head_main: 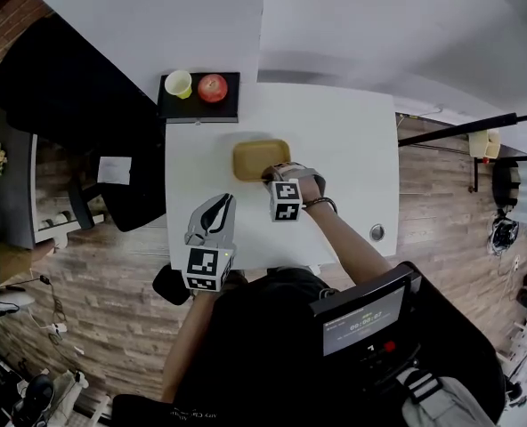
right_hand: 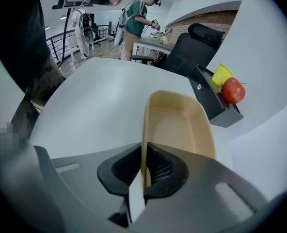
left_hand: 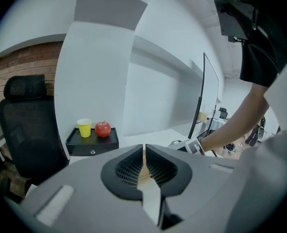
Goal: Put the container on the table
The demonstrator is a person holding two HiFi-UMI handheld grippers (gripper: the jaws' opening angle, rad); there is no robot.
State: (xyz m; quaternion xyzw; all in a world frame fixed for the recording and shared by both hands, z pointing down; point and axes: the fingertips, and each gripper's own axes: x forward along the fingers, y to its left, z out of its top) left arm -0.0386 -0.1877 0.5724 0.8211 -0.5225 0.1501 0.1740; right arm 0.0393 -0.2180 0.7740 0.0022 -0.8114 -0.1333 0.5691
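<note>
Right now, pinching the near rim of the tan container with the right gripper: jaws clamped hard on that thin wall, one pad inside, one outside. Holding it over the middle of the white table, long side running away toward the far edge. Hard to call from here whether sitting flat on the top or riding just clear of it. Pointing steeply down with that gripper, marker cube turned up toward the head camera. And over on the left, hovering with the left gripper above the near left part of the table, close beside the right one but short of the container, jaws squeezed together on nothing at all. Spotting a black tray at the far left corner, with a yellow cup and a red apple side by side on it, well apart from the container. Catching a black office chair off the table's left side too.
</note>
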